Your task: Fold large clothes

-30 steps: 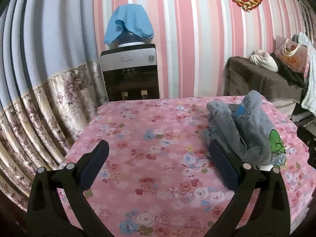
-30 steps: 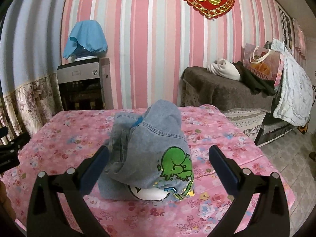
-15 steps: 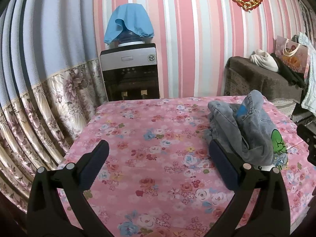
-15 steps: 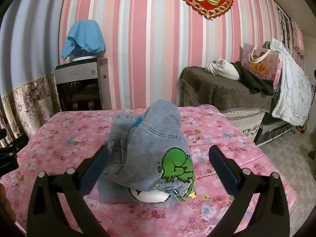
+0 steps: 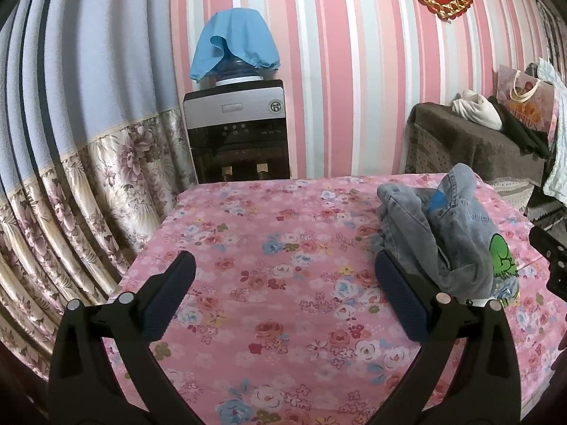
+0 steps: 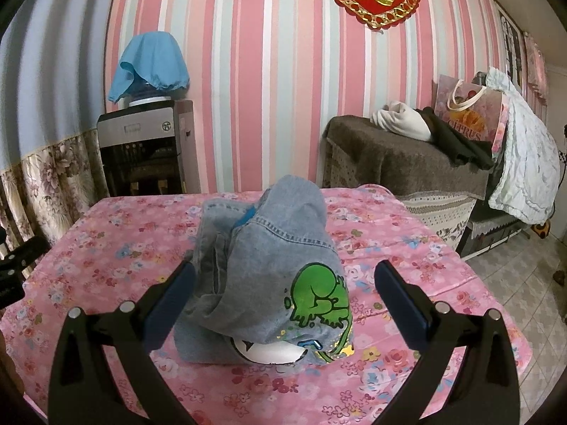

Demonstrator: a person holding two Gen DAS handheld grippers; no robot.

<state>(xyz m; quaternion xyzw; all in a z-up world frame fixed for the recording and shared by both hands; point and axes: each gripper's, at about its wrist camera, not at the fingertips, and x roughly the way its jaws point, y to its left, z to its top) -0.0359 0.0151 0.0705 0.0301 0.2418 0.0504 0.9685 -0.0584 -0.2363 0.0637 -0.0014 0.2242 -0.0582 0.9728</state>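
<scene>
A: Table (image 5: 283,233) first, since it fills most of both views: pink floral cloth over the whole top, its near edge cut off behind the gripper arms.

B: And past its far side?

A: Striped wall (image 6: 248,71), with a water dispenser (image 5: 237,134) against it, ahead and slightly left of the left gripper (image 5: 283,294). A blue cloth (image 5: 234,42) is draped over its bottle, so the bottle is mostly hidden. Far to the right sits a low piece of furniture under a brown cover (image 6: 407,163); what it is underneath, I cannot tell.

B: Where is the garment?

A: Denim garment (image 6: 269,265) lies crumpled in a heap on the table, straight ahead of the right gripper (image 6: 283,297) and framed between its two fingers without touching them, as far as I can see. A green cartoon print (image 6: 319,297) faces the camera. Something white shows under the near hem; too little is visible to name it. From the left wrist the heap (image 5: 443,233) is off to the right, and the right-hand finger covers its near corner.

B: Gripper state?

A: Both have their fingers spread wide with nothing between the pads. The left one hangs over bare tablecloth. A dark sliver of the right gripper (image 5: 549,258) is cut off at that view's right edge.
</scene>
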